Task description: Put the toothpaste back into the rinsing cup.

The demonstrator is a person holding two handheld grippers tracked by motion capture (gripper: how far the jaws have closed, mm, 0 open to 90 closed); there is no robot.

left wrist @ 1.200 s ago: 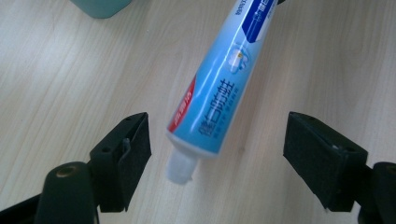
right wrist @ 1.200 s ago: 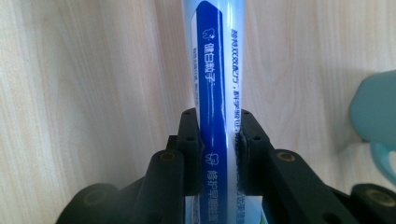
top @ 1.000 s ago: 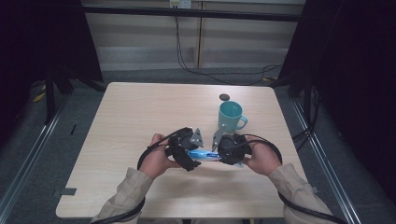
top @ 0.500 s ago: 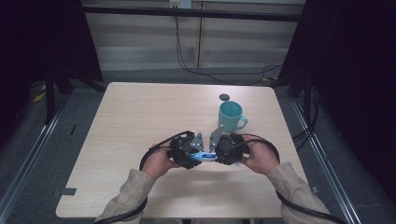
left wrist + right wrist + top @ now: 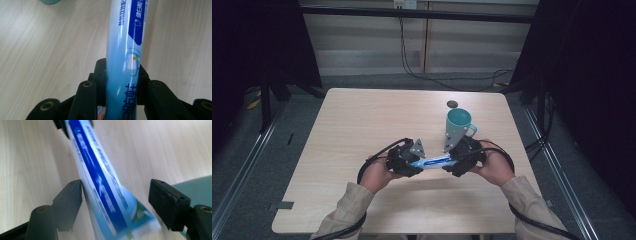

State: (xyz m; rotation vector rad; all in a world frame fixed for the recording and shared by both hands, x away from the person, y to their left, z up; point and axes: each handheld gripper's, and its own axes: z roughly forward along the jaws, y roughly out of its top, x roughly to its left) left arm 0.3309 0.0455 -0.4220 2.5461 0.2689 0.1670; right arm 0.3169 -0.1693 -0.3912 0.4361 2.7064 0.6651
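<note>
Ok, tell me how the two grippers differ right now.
The left gripper is shut on the toothpaste tube, its jaws having just closed; the right gripper has just opened, its jaws standing clear of the tube's flat end. The left sits at the high view's left, the right beside the teal mug. Both hover over the table.

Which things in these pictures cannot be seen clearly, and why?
- Toothpaste tube: in the left gripper view, its far end is cut off by the top edge.
- Its print: motion-blurred in the right gripper view.
- Small dark object behind the mug: too small in the high view to identify.
- Mug's inside: too small there to judge.
</note>
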